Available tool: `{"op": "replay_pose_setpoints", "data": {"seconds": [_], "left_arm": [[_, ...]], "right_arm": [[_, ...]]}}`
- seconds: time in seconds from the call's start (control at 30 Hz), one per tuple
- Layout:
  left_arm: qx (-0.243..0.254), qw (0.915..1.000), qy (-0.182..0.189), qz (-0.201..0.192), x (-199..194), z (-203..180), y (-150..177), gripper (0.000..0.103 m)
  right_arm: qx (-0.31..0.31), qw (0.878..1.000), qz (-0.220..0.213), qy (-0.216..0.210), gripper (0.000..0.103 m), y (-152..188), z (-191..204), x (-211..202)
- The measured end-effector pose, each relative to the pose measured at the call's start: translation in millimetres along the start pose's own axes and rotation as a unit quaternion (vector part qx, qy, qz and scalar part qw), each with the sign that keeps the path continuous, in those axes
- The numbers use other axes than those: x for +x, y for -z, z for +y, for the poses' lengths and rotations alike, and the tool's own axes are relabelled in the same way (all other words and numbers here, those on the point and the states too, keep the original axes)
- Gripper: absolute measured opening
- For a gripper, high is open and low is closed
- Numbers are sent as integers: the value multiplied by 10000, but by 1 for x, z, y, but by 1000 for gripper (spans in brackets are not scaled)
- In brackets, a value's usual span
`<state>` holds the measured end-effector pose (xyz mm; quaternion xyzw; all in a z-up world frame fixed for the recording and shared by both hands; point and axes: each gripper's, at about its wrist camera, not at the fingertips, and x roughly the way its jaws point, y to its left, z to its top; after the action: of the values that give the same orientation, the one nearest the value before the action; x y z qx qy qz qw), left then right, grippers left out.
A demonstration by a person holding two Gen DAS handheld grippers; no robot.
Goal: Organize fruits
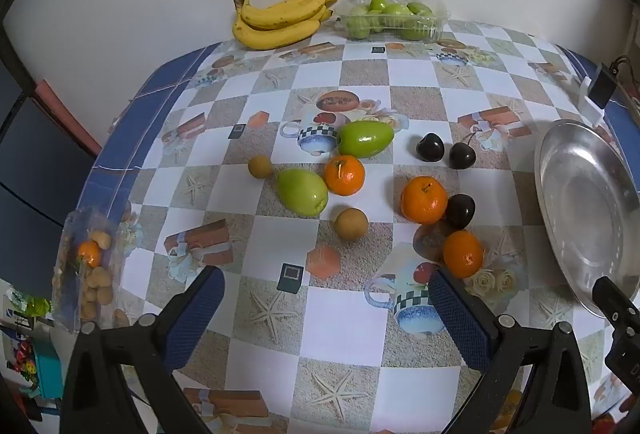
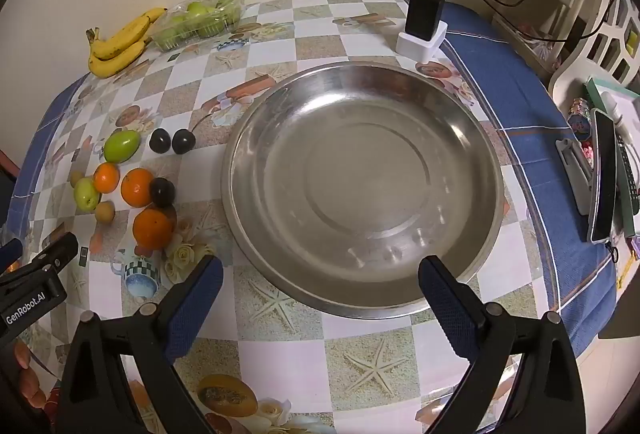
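So both claws are spread wide with nothing between the pads, and none of the fruit has made it into the metal plate (image 2: 360, 170) so far, which reads to me as the very start. The left claw (image 1: 326, 308) hovers over bare tablecloth (image 1: 340, 318), and the closest grab is the small orange (image 1: 463, 253) just past its right pad, nearly touching it. I'd go for that one first: slide a bit right so the orange sits centred between the pads, come down low and squeeze gently, since round fruit likes to roll away. Just beyond it there's a dark cherry (image 1: 460, 211) pressed against a bigger orange (image 1: 424, 199), so keep the pads from bumping those. Further ahead sit a little brown fruit (image 1: 351, 223), two green fruits (image 1: 303, 191) and another orange (image 1: 344, 175), with bananas (image 1: 282, 19) and a plastic tub (image 1: 394, 16) way at the back by the wall. The right claw (image 2: 320, 304) hangs right at the plate's near rim, so that's clearly the drop spot.
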<state>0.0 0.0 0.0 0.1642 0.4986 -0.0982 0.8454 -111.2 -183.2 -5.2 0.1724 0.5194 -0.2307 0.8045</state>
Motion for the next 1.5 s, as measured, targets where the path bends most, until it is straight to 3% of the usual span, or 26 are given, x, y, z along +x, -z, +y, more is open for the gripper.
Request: {"op": "replay_pose_setpoints", "data": {"seconds": [1.5], "left_arm": [[-106, 9999, 29, 100, 5, 5, 4, 103]], "right_arm": [[-115, 9999, -24, 60, 98, -2, 7, 4]]}}
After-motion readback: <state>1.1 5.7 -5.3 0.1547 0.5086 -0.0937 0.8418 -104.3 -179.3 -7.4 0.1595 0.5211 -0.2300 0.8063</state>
